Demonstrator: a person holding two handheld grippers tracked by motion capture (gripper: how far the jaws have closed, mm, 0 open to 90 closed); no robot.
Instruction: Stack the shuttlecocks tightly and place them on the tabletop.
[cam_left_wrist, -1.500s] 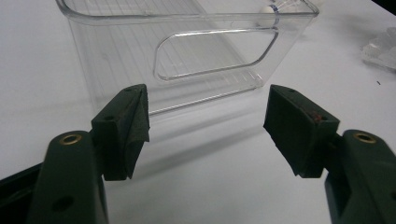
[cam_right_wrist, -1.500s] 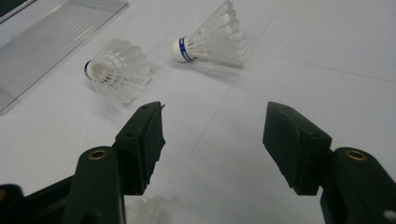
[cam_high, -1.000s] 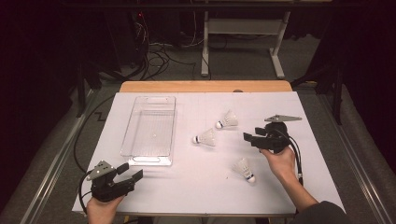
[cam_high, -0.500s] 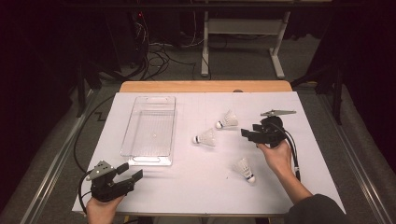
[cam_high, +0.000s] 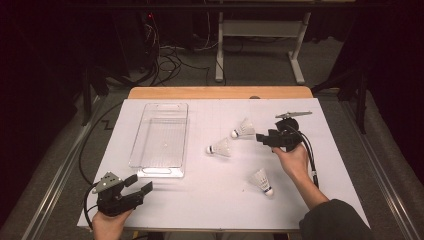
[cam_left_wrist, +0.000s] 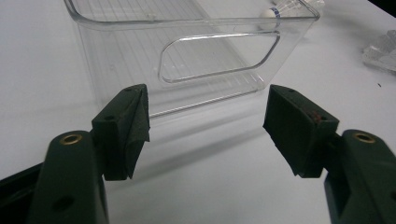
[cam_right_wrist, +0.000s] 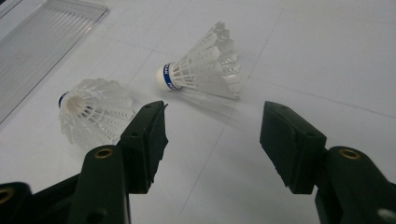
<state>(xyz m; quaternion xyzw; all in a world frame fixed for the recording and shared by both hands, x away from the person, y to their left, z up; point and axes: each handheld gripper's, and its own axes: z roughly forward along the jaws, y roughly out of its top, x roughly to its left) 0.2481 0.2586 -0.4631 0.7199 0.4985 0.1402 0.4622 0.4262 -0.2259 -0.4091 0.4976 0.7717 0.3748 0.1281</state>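
Left gripper (cam_high: 140, 187), at the near left corner of the white table (cam_high: 200, 210): jaws spread wide with nothing between them, pointed toward the short end wall of the clear plastic bin (cam_high: 160, 140), which lies just beyond the jaw tips (its cut-out handle faces the left gripper view). The bin lies lengthwise on the left half of the table.

Centre: two white shuttlecocks on their sides. The nearer-centre shuttlecock (cam_high: 220, 148) lies to the right of the bin, cork toward the bin; the far shuttlecock (cam_high: 243, 129) lies just beyond it and to the right, cork with a blue band pointing left.

Right gripper (cam_high: 261, 138): jaws wide apart and holding nothing, aimed leftward at the far shuttlecock, which sits just ahead of the jaw tips in the right gripper view, not touched. A third shuttlecock (cam_high: 262, 181) lies near the person's right forearm, well apart from the other two.
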